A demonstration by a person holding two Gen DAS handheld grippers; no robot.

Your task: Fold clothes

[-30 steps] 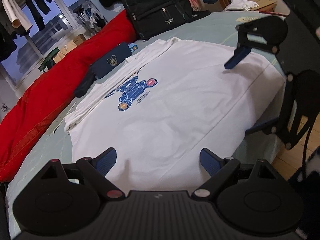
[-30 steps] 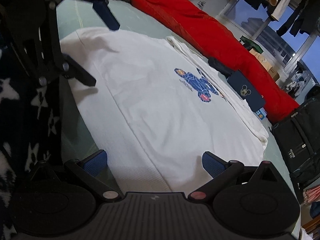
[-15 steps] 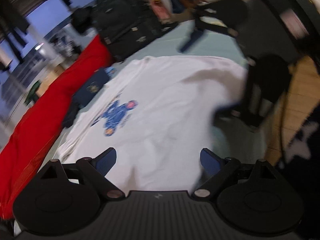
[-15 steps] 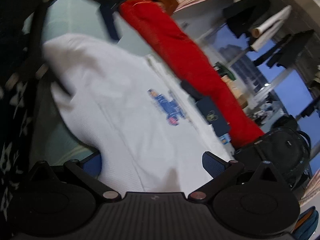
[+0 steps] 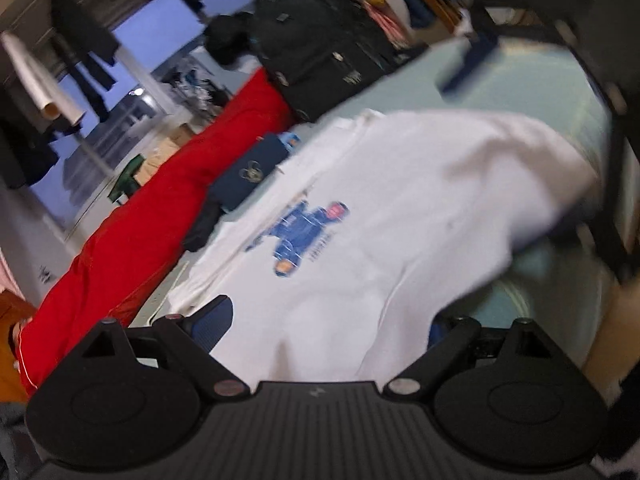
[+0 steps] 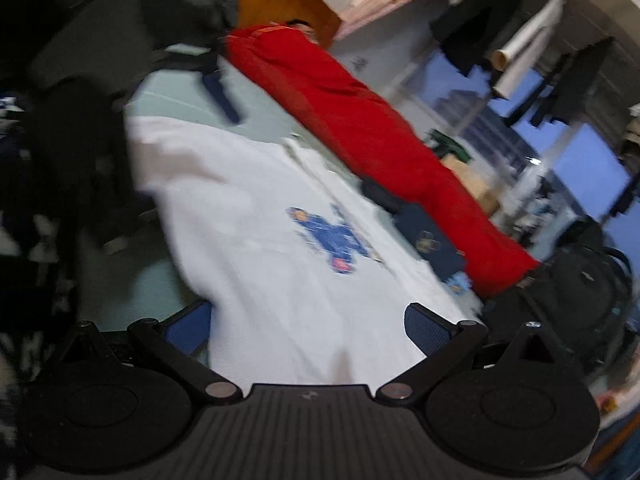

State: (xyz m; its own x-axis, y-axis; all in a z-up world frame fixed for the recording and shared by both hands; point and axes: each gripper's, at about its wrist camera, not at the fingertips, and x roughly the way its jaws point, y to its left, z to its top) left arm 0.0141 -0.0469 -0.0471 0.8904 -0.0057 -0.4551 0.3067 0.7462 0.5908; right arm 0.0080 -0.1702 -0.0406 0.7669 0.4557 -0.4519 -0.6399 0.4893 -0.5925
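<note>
A white shirt (image 5: 400, 216) with a blue cartoon print (image 5: 304, 236) lies spread on a pale green bed (image 5: 532, 80), the print facing up; its near hem is lifted off the sheet and runs between the fingers of both grippers; the lifted edge by the bed's side is blurred, so how high it hangs is hard to say. The left gripper (image 5: 328, 320) has its blue fingers (image 5: 214, 318) spread wide with white cloth bunched between them, so it stands parted and not clenched; the right gripper (image 6: 306, 326) likewise has its fingers (image 6: 426, 326) wide apart with the shirt's edge draped across the gap; whether either pinches the cloth further in I cannot tell. Just beyond the shirt lies a dark blue pouch (image 5: 252, 174), touching or nearly touching the sleeve; behind it a long red quilt (image 5: 140, 228) runs along the bed's far edge; a black backpack (image 5: 320, 48) stands at the end of the quilt; dark clothes (image 5: 84, 44) hang before the window (image 5: 168, 40).
</note>
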